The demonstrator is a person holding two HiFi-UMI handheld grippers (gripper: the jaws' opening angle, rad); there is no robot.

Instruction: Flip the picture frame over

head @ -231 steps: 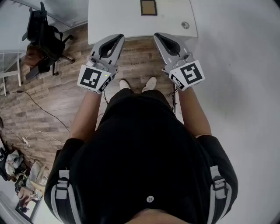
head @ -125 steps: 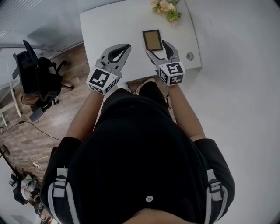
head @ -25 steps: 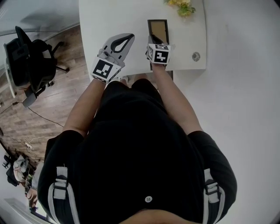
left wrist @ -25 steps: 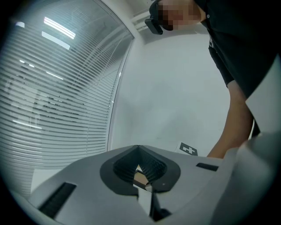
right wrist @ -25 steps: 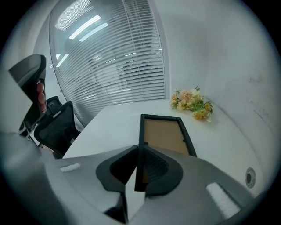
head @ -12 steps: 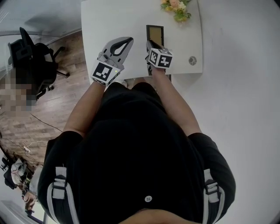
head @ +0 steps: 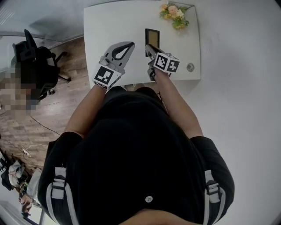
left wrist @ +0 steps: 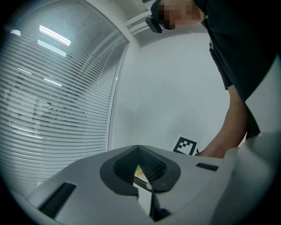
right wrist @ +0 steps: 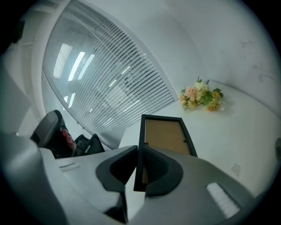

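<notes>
The picture frame [head: 152, 37], black-rimmed with a brown panel, is tipped up off the white table [head: 109, 22], so it looks narrow from the head view. My right gripper [head: 149, 47] is shut on its near left edge. In the right gripper view the frame [right wrist: 169, 136] rises out from between the jaws of the right gripper [right wrist: 138, 169], its thin black edge clamped by the pads. My left gripper [head: 128, 45] hovers just left of the frame over the table's front part, shut with nothing in it. In the left gripper view its jaws [left wrist: 141, 173] meet, and the right gripper's marker cube [left wrist: 186, 146] shows beyond them.
A small bunch of flowers [head: 173, 11] lies at the table's far right, also seen behind the frame [right wrist: 201, 99]. A small round disc [head: 190, 67] sits near the front right corner. A black office chair [head: 37, 57] stands on the wood floor to the left.
The right gripper has lifted and rolled, raising the frame from flat on the table to a steep tilt. The left gripper has drifted up slightly and stays shut.
</notes>
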